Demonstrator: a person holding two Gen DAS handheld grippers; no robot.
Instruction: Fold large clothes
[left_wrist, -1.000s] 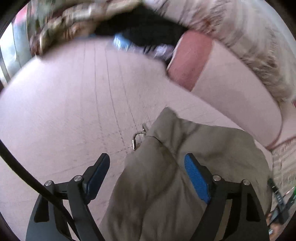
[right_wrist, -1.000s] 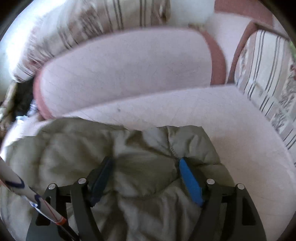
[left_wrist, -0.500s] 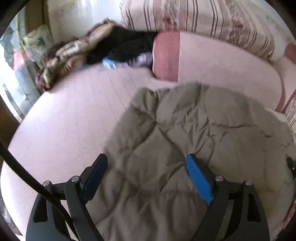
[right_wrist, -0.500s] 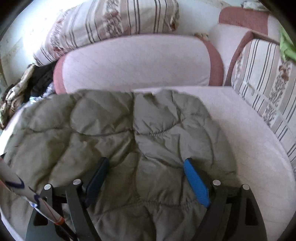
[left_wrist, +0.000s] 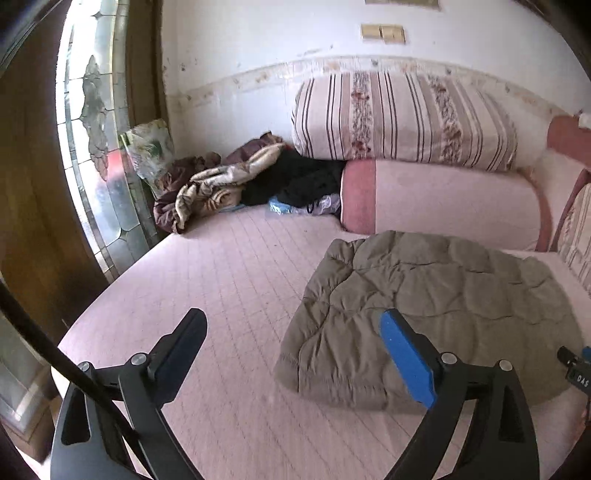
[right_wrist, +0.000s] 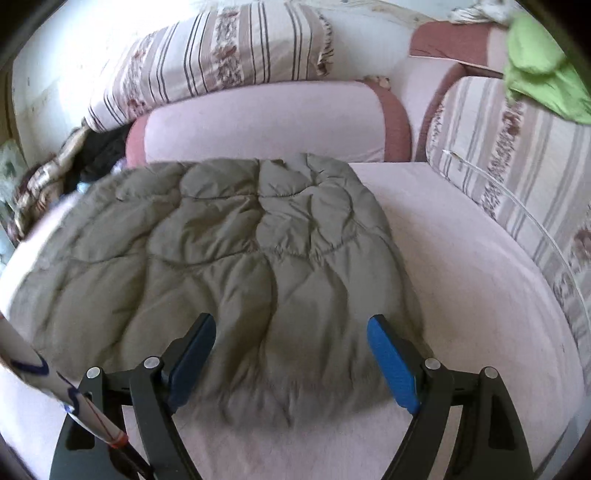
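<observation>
An olive-green quilted jacket (left_wrist: 424, 306) lies folded into a flat rectangle on the pink mattress (left_wrist: 229, 280). In the right wrist view the same jacket (right_wrist: 229, 258) spreads across the middle. My left gripper (left_wrist: 295, 332) hangs above the mattress by the jacket's near left corner. Its jaws are opening and nothing sits between them. My right gripper (right_wrist: 291, 336) hovers over the jacket's near edge, open, its fingers clear of the cloth.
A pink bolster (left_wrist: 443, 199) and a striped cushion (left_wrist: 402, 118) line the back wall. A heap of blankets and dark clothes (left_wrist: 236, 184) fills the far left corner beside a glass door (left_wrist: 92, 147). More striped cushions (right_wrist: 517, 177) and a green cloth (right_wrist: 539, 62) stand at the right.
Both grippers have pulled back from the jacket and opened wider. The left one has risen and swung, so the jacket now lies whole and flat in front of it.
</observation>
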